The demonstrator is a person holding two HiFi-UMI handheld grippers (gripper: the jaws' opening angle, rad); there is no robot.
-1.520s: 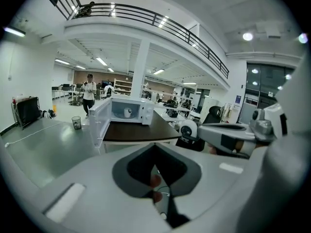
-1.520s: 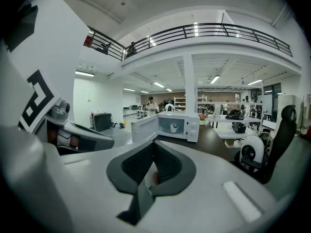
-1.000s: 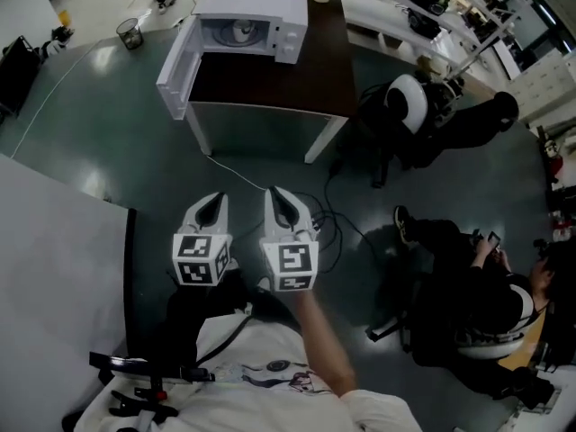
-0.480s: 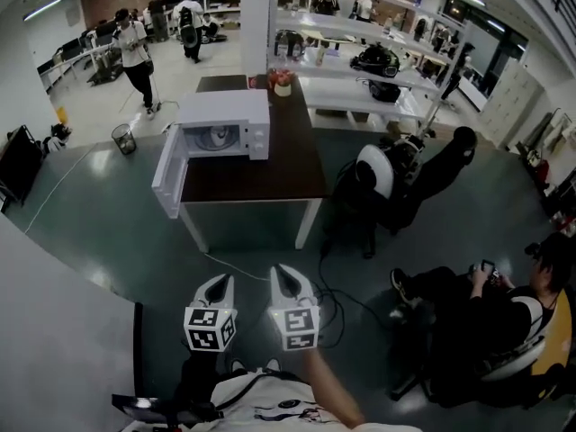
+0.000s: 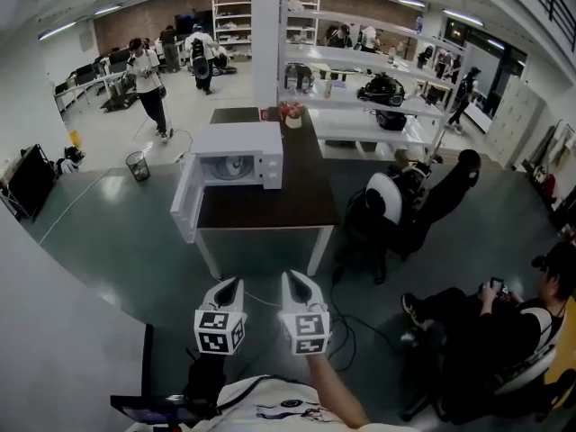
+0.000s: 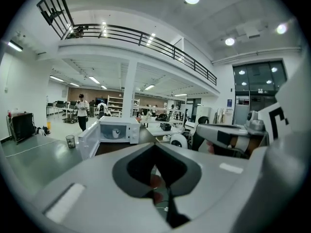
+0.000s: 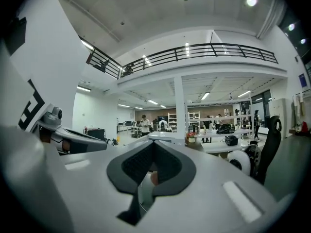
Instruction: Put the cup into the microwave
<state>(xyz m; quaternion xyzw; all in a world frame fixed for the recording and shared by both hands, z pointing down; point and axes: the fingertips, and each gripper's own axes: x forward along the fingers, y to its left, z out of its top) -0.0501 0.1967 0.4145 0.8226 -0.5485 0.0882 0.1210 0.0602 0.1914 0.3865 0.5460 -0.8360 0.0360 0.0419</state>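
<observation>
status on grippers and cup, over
Both shut, empty: left gripper, right gripper. Ahead, microwave open on table, white thing inside, maybe the cup. Loose cable on floor between.

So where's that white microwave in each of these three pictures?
Head view: the microwave sits upper centre, door swung open leftward.
Left gripper view: microwave left of centre, door open.
Right gripper view: mostly hidden; a white sliver at centre is probably it.
Shared landmark: the white pillar behind it, in all three.
</observation>
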